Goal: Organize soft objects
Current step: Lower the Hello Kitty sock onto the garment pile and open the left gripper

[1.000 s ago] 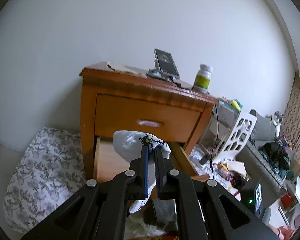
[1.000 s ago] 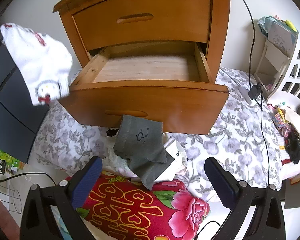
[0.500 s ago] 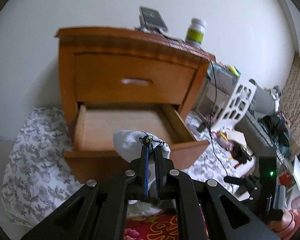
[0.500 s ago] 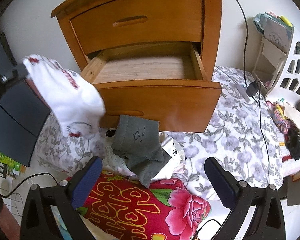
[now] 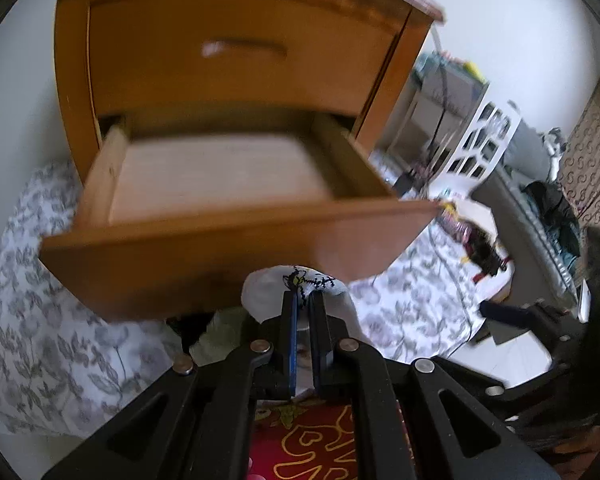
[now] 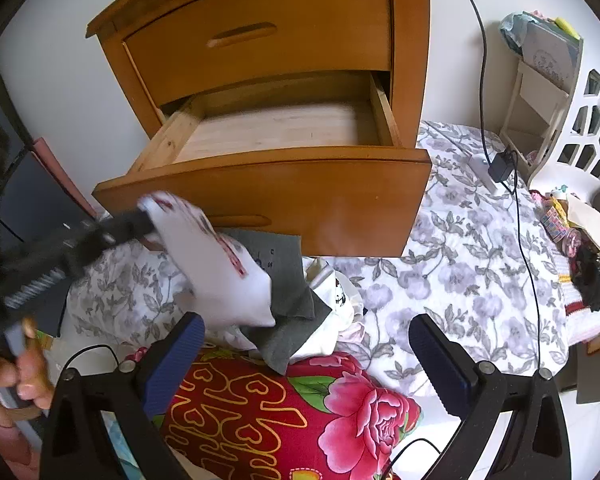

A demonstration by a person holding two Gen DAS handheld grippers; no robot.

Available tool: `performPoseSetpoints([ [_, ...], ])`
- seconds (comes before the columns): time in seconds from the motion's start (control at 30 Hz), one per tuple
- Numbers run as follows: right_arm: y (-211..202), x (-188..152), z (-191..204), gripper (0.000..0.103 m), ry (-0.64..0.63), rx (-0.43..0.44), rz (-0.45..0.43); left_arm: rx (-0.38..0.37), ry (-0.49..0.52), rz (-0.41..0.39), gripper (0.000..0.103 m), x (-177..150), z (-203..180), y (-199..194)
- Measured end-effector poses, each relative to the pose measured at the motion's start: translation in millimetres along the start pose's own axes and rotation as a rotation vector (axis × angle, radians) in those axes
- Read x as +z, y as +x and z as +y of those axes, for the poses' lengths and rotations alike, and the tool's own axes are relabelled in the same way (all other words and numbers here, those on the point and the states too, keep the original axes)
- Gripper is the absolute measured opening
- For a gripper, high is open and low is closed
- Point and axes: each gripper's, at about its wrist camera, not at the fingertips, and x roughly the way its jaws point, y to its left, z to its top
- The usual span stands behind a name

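one white sock hangs pinched in the left gripper below the open drawer; lift it over the front before releasing. right gripper spread, empty.

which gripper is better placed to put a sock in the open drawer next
Probably left. The left gripper is already shut on a white sock, close to the front of the open drawer. The right gripper is open and holds nothing, hanging over the grey sock.
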Motion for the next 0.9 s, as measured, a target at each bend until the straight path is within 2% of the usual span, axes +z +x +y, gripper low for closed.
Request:
performPoseSetpoints([
  [0.2, 6.1, 0.7, -0.3, 0.103, -0.002, -0.001, 0.015, 0.021, -0.037, 0.101, 0.005, -15.4, 13.7, 36.0],
  [0.57, 21.6, 1.3, 4.8, 0.103, -0.014, -0.008, 0.055, 0.055, -0.110, 0.212, 0.005, -34.2, 43.5, 69.1],
  [0.83, 26.5, 1.3, 10.4, 0.103, -0.029, -0.014, 0.069, 0.061, -0.117, 0.224, 0.006, -32.0, 45.2, 63.0],
  [0.9, 25.4, 1.3, 11.8, 0.103, -0.031, -0.016, 0.067, 0.062, -0.115, 0.226, 0.012, -31.8, 45.2, 59.1],
])
